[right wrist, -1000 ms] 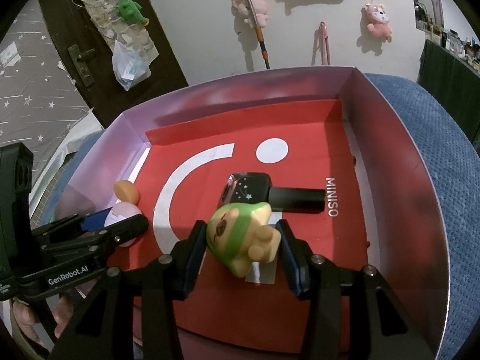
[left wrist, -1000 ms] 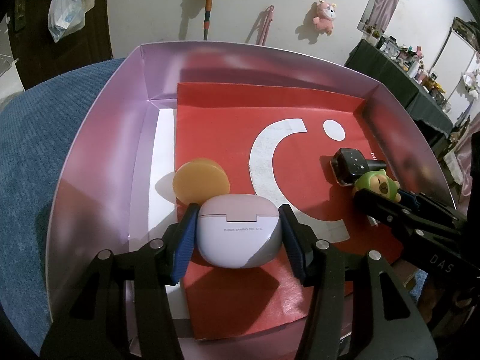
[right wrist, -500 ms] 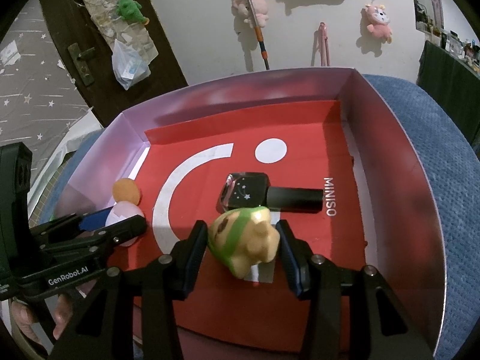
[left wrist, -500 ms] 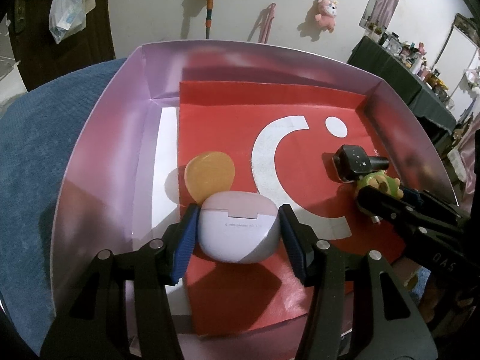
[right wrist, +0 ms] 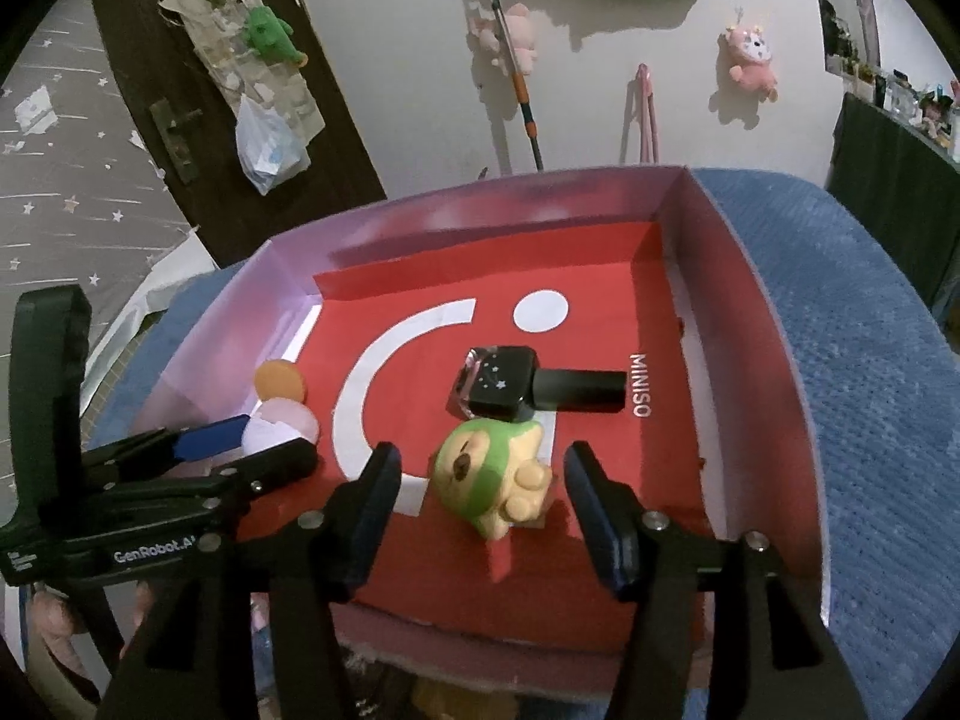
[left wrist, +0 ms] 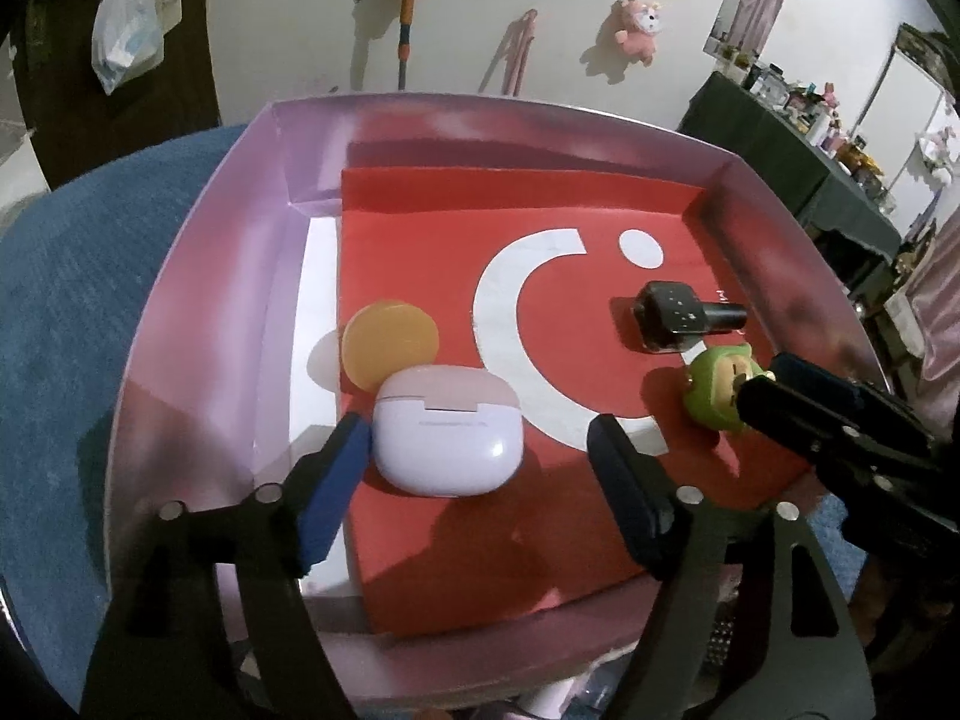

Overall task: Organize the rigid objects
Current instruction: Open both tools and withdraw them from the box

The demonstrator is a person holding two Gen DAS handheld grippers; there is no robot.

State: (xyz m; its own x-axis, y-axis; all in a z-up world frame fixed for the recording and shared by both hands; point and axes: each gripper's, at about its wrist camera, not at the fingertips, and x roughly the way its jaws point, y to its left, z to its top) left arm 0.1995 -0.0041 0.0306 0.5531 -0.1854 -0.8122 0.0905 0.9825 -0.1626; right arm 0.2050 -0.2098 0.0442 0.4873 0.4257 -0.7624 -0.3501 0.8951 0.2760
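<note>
Both of your tools have just been opening: a second ago the left tool clamped the earbud case and the right tool clamped the green figurine, and now each sits free on the red liner. Your earbud case lies between the left tool's fingers; the blue pad looks to be right at its side, while the other pad stands well clear. Your figurine lies on its side between the right tool's spread fingers, with a gap showing on both sides. Just behind the case, an orange disc leans against it or touches it (from here you cannot tell which). Just beyond the figurine lies a black watch with its strap pointing toward the MINISO lettering. All four things are inside the pink box, earbud case and disc toward its left side, figurine and watch toward its right. Your box rests on a blue textured surface.
</note>
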